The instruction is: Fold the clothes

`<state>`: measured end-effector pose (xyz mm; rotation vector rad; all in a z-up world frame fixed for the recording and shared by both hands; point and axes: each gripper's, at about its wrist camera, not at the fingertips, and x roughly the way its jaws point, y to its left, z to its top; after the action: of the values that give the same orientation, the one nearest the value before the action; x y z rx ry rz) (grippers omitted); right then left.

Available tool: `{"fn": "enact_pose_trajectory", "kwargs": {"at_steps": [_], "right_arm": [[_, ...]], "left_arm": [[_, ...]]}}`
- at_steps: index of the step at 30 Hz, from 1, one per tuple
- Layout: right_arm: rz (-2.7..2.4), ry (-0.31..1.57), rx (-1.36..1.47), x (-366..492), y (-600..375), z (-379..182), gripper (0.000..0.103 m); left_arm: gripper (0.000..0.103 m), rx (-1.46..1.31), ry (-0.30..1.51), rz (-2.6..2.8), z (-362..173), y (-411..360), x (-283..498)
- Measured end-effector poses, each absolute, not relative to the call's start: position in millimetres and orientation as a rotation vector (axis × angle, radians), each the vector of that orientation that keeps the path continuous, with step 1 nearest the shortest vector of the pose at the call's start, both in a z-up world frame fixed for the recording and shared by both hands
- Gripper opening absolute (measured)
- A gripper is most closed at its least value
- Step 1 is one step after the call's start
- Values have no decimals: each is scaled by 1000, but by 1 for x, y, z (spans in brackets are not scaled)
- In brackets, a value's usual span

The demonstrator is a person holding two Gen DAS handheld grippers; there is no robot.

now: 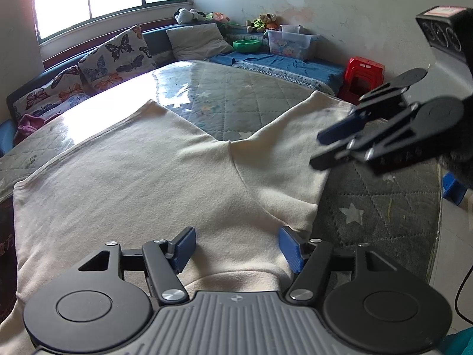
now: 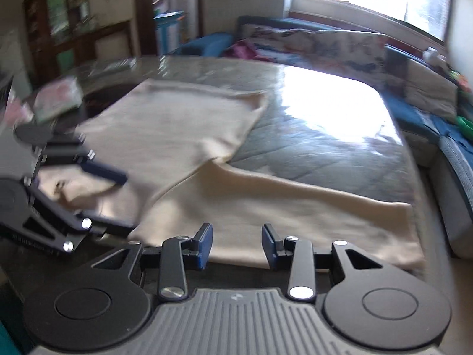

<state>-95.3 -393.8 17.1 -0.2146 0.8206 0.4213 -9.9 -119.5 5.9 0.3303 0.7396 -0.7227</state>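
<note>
**Cream trousers spread flat, both grippers over the near edge**

A pair of cream trousers (image 1: 142,171) lies flat on the quilted grey mattress (image 1: 236,100), waist at the near edge, the two legs splaying apart towards the far side. The left gripper (image 1: 236,247) hovers over the waistband, its blue pads (image 1: 184,244) standing wide apart with cloth beneath them but nothing pinched. The right gripper (image 2: 236,244) sits over the near edge of the other trouser leg (image 2: 295,216); its jaws are parted more narrowly and hold nothing. The right wrist view is smeared, so whether its pads brush the fabric is hard to say. A red stool (image 1: 363,78) stands beyond the mattress's far right corner, butterfly cushions (image 1: 115,56) along the far left edge. A red label on the right gripper's body is too small to read.
</note>
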Motion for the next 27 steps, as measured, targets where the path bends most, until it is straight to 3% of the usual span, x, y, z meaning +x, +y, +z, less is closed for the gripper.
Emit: {"fn": "enact_pose_trajectory", "kwargs": {"at_steps": [6, 8, 9, 16, 27], "right_arm": [[361, 842, -290, -95, -404, 10, 39], [323, 854, -275, -92, -415, 10, 51], [325, 852, -262, -93, -417, 10, 52], [324, 825, -132, -99, -439, 19, 52], [111, 860, -64, -64, -495, 7, 37]], "left_arm": [[67, 333, 739, -729, 5, -118, -10], [67, 333, 738, -731, 5, -118, -9], [67, 332, 738, -731, 5, -117, -9], [67, 338, 715, -721, 14, -118, -12], [66, 350, 688, -775, 16, -145, -15]]}}
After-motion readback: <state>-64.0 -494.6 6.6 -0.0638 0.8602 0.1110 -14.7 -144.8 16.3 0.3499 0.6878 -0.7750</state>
